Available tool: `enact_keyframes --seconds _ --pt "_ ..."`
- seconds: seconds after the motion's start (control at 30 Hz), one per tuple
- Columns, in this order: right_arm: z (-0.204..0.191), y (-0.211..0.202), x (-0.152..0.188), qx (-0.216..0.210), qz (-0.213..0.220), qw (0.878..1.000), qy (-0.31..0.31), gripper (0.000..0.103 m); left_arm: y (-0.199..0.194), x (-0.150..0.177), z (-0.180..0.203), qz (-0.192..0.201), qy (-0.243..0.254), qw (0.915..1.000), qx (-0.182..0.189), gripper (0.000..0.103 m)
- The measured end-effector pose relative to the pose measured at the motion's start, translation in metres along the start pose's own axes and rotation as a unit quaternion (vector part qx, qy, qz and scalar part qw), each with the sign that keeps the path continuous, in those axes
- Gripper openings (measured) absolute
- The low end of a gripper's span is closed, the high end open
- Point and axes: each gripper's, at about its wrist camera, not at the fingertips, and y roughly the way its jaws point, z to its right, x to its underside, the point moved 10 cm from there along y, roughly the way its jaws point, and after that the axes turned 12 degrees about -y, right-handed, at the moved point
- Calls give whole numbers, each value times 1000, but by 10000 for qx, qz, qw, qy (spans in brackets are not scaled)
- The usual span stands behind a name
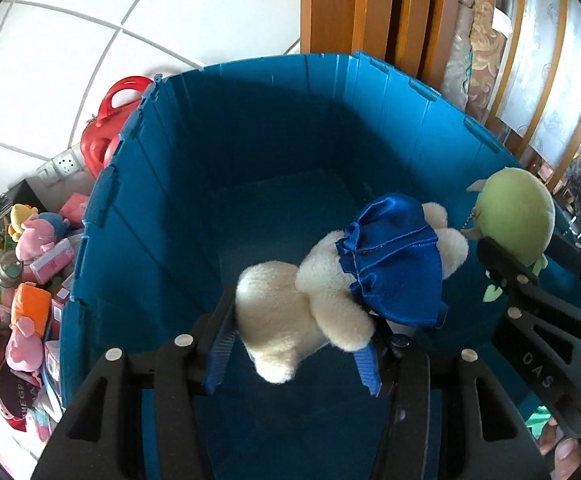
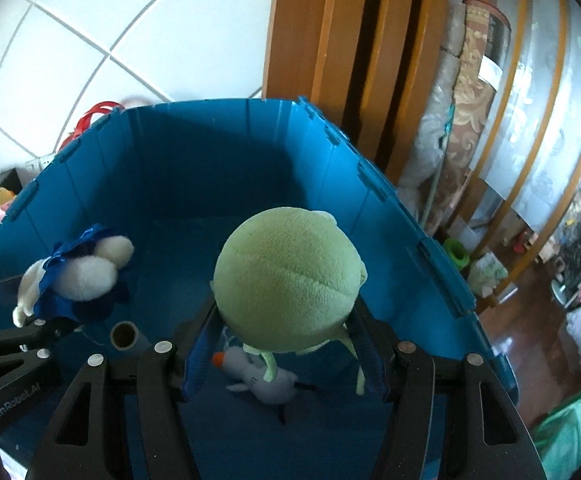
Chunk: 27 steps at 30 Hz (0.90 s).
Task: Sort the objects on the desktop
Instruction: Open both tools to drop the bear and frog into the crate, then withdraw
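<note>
Left wrist view, left to right: a heap of small plush toys and packets (image 1: 26, 280) lies on the surface outside the bin, well apart from both grippers; behind it a red plastic handled container (image 1: 106, 128) stands against the white tiled wall (image 1: 90, 20), touching the bin's outer corner; the blue folding bin (image 1: 162, 184) fills the centre, its walls upright and its floor in shadow; the left gripper (image 1: 294, 344) hangs above the bin's opening, its blue-padded jaws narrowed onto a cream plush bear (image 1: 290, 312) in a blue satin dress, the bear's body pressed between the pads and its head tipped toward the camera; at the right edge the right gripper (image 1: 506, 276) carries a green plush ball toy (image 1: 518, 212) over the bin's right wall.

Right wrist view, left to right: the bear and dress appear at the left, held over the bin; a cardboard tube (image 2: 123, 335), its open end up, sits on the bin floor; at centre the green toy is clamped between the right gripper's pads, jaws part-way closed on it; beneath it a small white plush with an orange tip (image 2: 258, 376) lies on the floor; a wooden door frame (image 2: 330, 60) rises behind.
</note>
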Motion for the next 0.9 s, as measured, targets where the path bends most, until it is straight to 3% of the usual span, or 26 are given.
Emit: enact_keyframes --seconds 0.23,0.33,0.4,0.47,0.63,0.73,0.9 --pt "1 3 3 -71 10 10000 -9 62 3 4 0 -62 -42 10000 -39 52" --pt "-2 2 0 -88 72 9999 -22 64 -1 3 0 -5 5 10000 -97 61" --pt "-2 0 -3 -84 132 9999 -4 70 -6 1 -2 95 1 9999 -144 65" --pt "-2 -3 -7 -72 190 9998 5 82 -11 -1 -5 168 -11 9997 -150 67" --pt "-3 -15 -14 -70 362 9993 63 97 -25 -3 -13 303 -50 9995 -117 68" --pt "-3 -26 -17 -44 485 9988 108 102 -37 -3 -18 419 -67 9991 -68 68" --pt "-5 -47 -20 78 656 9978 108 103 -54 -4 -26 601 -134 9981 18 71"
